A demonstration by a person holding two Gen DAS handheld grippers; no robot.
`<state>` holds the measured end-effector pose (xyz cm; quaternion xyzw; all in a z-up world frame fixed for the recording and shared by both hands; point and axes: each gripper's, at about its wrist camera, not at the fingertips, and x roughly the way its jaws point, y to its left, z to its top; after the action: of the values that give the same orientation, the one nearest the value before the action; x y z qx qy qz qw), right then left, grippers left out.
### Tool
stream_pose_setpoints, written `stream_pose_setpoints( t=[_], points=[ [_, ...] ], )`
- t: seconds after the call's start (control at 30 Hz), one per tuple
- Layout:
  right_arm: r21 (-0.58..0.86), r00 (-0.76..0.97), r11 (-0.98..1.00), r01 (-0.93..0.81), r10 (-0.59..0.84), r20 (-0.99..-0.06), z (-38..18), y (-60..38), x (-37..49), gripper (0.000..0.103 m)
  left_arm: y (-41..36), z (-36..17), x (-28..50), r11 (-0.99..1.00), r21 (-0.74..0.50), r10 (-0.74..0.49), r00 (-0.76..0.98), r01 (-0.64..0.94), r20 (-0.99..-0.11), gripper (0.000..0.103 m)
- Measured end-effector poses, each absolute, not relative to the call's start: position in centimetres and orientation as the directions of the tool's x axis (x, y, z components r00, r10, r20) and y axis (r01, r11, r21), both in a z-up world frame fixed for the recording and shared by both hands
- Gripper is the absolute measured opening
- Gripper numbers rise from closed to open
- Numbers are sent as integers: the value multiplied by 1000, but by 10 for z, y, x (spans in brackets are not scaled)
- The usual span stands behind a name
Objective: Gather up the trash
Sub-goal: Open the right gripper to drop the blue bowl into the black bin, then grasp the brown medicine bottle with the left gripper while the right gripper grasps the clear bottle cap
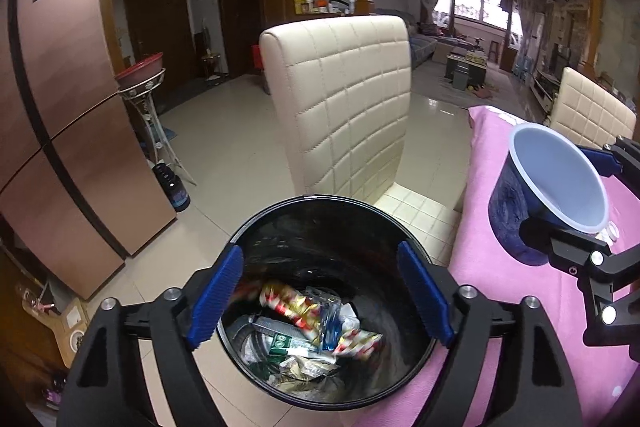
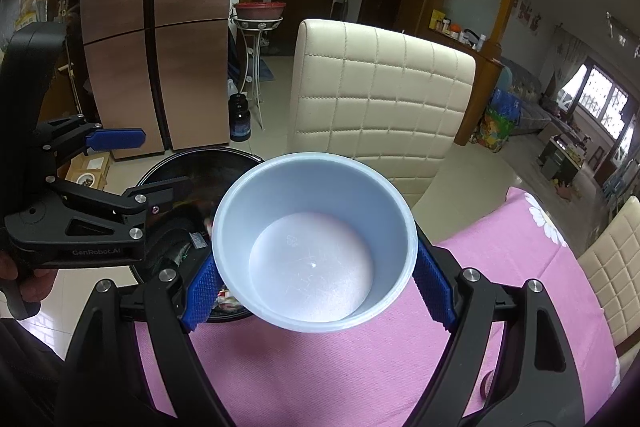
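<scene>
Black and round, the trash bin stands on the floor against the pink-clothed counter, beside a cream quilted chair; wrappers and other crumpled packets lie in its bottom; the left tool hangs over the bin's mouth, jaws spread wide with nothing between them; the right tool is clenched on a blue-sided paper cup, white and empty inside, held above the counter's edge near the bin.
</scene>
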<state>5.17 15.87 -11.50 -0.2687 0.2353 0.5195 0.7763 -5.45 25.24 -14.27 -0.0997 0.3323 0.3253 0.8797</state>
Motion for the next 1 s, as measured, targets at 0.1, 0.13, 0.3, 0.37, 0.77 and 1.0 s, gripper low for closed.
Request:
stream_pose_setpoints(
  t=[0.1,0.13,0.3,0.37,0.77,1.0],
  points=[
    [-171,340,304,-937,684,-645,-115,163,49,82,257,-142,-62,750,24,514,561,-661,-649,82],
    [-171,336,299,-939,686,-645,-114,164,48,82,257,-143,-64,747,23,516,558,-664,-650,83],
    [-167,314,272,-948,699,-643,-113,171,41,82,261,-142,-78,716,37,549,530,-697,-647,83],
    [-166,302,256,-952,706,-641,-112,176,38,82,263,-142,-85,697,38,567,517,-716,-642,83],
    [-143,236,189,-972,755,-611,-108,195,16,96,272,-145,-116,632,36,601,460,-774,-653,83],
    [-142,239,193,-971,746,-622,-112,194,15,96,268,-147,-118,632,35,595,455,-774,-662,83]
  ],
)
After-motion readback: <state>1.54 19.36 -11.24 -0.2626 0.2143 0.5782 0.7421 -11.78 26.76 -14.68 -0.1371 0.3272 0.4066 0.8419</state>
